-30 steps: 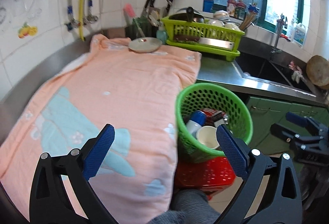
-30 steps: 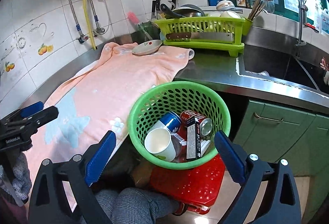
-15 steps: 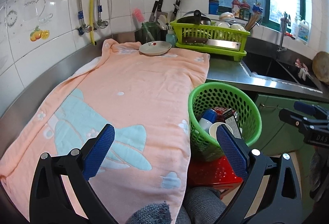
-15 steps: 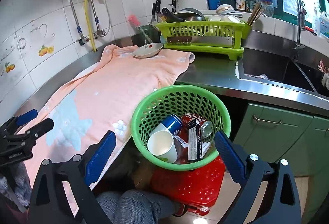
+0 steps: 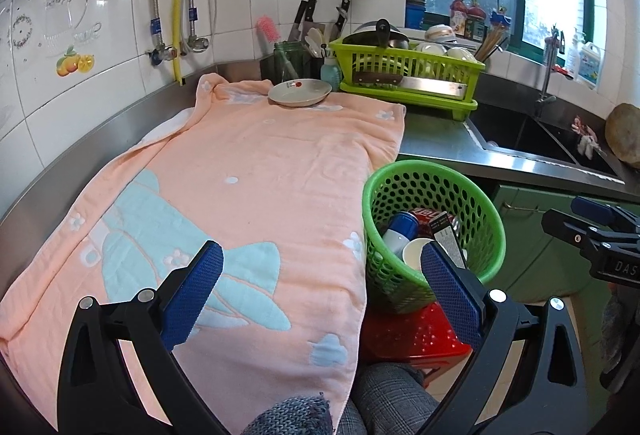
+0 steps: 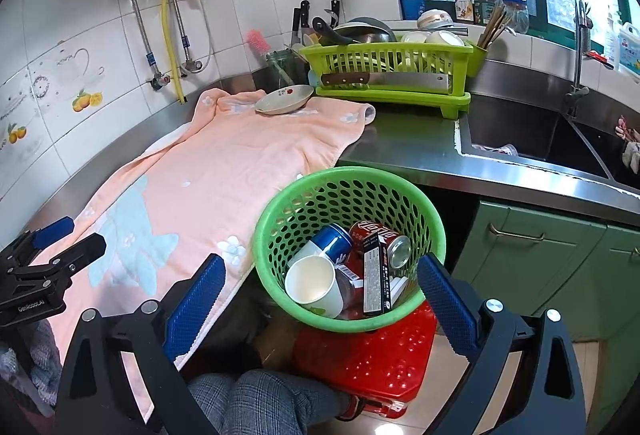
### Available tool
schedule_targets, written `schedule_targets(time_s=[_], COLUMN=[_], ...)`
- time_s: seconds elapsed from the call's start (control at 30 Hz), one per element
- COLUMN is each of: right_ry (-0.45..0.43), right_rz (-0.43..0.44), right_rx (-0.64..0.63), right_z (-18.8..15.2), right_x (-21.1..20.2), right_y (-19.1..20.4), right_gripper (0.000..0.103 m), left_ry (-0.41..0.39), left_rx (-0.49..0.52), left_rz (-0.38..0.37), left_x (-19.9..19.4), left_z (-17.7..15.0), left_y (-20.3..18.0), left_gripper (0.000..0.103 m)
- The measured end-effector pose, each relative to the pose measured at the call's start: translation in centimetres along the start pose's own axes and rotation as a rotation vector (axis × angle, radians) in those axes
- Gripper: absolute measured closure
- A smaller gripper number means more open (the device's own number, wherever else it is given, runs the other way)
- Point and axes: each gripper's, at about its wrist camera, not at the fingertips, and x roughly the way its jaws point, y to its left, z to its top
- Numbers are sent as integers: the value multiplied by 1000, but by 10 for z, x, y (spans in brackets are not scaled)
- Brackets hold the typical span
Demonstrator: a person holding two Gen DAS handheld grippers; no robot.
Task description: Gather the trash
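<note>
A green perforated basket point(image 6: 434, 223) point(image 5: 492, 223) stands on a red stool point(image 6: 384, 359) beside the counter. Inside lie a white paper cup point(image 6: 314, 285), a blue can point(image 6: 330, 241), a red can point(image 6: 384, 241) and a dark carton point(image 6: 374, 279). My right gripper point(image 6: 320, 293) hangs open just in front of the basket, nothing between its blue pads. My left gripper point(image 5: 322, 289) is open and empty above the front of the peach towel point(image 5: 240, 195). Each gripper also shows at the edge of the other's view.
A shallow dish point(image 5: 300, 92) rests on the towel's far end. Behind it stand a lime dish rack point(image 5: 408, 75) with a cleaver, a knife block and a brush jar. The steel sink point(image 6: 536, 139) lies to the right, above green cabinets point(image 6: 540, 255). A person's knee point(image 6: 256, 395) shows below.
The left gripper has pulled back and risen, so more of the towel and wall shows. The right gripper has barely shifted. Both stay open and empty.
</note>
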Motion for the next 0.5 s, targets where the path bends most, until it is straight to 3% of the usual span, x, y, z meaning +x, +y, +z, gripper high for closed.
schedule_targets(time_s=[0.5], right_ry=[-5], right_rz=[0], right_rx=[1], right_z=[2], right_x=[-3], right_y=[-2], right_gripper=[9], left_ry=[1], left_rx=[1], left_rz=[2], left_x=[1], left_z=[0], left_y=[-1], left_gripper=[5])
